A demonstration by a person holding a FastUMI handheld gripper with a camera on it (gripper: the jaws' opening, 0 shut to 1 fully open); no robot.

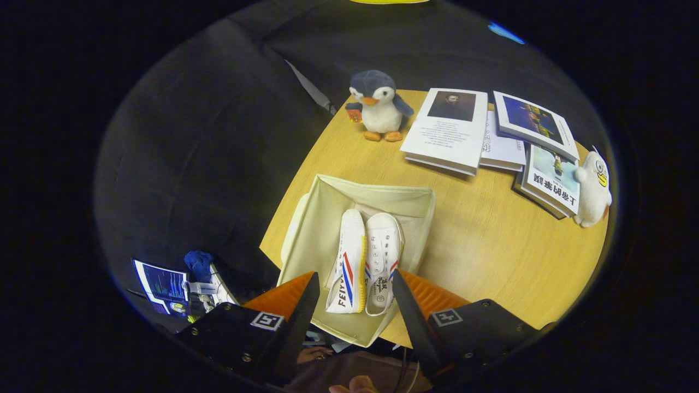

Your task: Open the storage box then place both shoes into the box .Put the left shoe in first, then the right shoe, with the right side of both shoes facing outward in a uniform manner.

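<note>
A cream fabric storage box [322, 218] stands open on the wooden table [491, 251], near its front left edge. Two white canvas shoes lie inside it, side by side. The left-hand shoe [348, 262] rests on its side, showing red and blue stripes and a yellow sole edge. The right-hand shoe [383, 256] lies with its laces up. My gripper [355, 286] hangs above the box, open, its fingers spread to either side of the shoes' heels. Nothing is held between them.
A plush penguin [379, 106] stands at the table's far side. Several books [453, 131] lie to its right, with a white plush duck [594, 188] at the right edge. A lit screen [161, 286] sits low beyond the table's left. A person's hand [355, 385] shows below the fingers.
</note>
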